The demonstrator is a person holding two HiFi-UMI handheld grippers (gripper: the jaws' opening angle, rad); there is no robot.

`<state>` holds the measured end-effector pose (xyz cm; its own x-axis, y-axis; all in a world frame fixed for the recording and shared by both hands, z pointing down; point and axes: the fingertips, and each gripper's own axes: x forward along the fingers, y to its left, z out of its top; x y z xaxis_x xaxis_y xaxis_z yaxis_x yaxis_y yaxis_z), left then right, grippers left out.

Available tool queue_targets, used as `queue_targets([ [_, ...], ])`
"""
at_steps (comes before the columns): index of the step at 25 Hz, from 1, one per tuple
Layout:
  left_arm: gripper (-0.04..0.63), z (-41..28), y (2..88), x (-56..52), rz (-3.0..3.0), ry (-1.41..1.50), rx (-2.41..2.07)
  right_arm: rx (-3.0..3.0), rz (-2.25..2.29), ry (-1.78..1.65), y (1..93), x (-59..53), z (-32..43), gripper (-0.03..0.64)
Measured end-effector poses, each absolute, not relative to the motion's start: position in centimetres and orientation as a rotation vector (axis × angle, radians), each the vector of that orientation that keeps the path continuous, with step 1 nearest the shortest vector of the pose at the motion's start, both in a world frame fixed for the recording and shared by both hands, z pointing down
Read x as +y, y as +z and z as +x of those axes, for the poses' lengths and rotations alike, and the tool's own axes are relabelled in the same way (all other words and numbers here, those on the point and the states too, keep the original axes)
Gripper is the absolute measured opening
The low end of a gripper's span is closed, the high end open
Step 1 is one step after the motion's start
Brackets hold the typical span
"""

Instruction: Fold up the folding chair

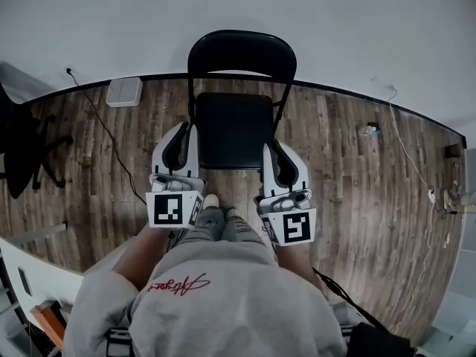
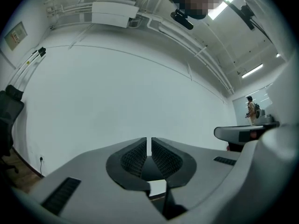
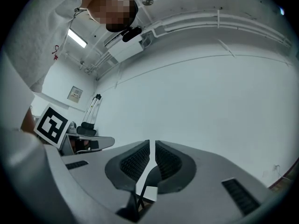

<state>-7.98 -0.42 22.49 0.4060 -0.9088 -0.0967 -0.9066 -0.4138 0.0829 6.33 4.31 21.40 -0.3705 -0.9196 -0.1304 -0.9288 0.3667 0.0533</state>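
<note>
Closed and empty, left hand-held gripper (image 1: 181, 134) and right hand-held gripper (image 1: 274, 152) flank the unfolded folding chair (image 1: 234, 129); shut jaws could shove it.

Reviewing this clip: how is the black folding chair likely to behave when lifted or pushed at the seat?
The folding chair probably feels light for its size, since its frame is thin tubing. Pushed at the seat, it likely pivots rather than staying rigid. On the smooth wooden floor its legs may slide, or the chair may tip.
</note>
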Motion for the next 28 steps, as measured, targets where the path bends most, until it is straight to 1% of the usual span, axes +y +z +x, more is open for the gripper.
queue_targets([
  [7,0.028,-8.3,26.7,-5.9,2.529,-0.11,-1.773,2.582,-1.712,0.036,25.1,1.2,6.7,0.029],
  [8,0.054,-8.5,28.0,-7.1,2.52,-0.079,-1.78,2.581,-1.711,0.01,25.6,0.8,6.8,0.029],
  [9,0.153,-8.8,29.5,-8.6,2.502,-0.043,-1.792,2.58,-1.71,-0.013,26.2,0.4,6.9,0.029],
  [10,0.201,-9.2,31.2,-10.2,2.473,-0.009,-1.807,2.581,-1.711,-0.036,26.8,0.2,7.0,0.031],
  [12,0.219,-10.1,34.5,-13.4,2.422,0.057,-1.839,2.589,-1.71,-0.081,28.2,-0.1,7.0,0.031],
  [15,0.237,-10.7,40.0,-18.3,2.409,0.189,-1.856,2.605,-1.69,-0.135,30.5,-0.7,6.4,0.029],
  [17,0.252,-11.3,44.6,-21.6,2.371,0.323,-1.879,2.622,-1.655,-0.133,31.7,-1.5,5.6,0.031],
  [20,0.253,-12.8,51.9,-25.6,2.312,0.54,-1.897,2.629,-1.599,-0.098,33.4,-2.6,4.2,0.031],
  [21,0.253,-13.0,53.9,-26.6,2.311,0.594,-1.878,2.629,-1.58,-0.112,34.3,-2.7,3.9,0.048],
  [23,0.253,-13.1,56.6,-28.6,2.316,0.621,-1.845,2.645,-1.555,-0.157,36.8,-2.8,3.2,0.088],
  [25,0.253,-13.0,57.5,-30.7,2.324,0.562,-1.822,2.672,-1.562,-0.223,40.0,-2.9,2.6,0.109],
  [28,0.253,-12.3,58.4,-32.5,2.366,0.555,-1.753,2.628,-1.639,-0.493,45.9,-1.6,2.2,0.128],
])
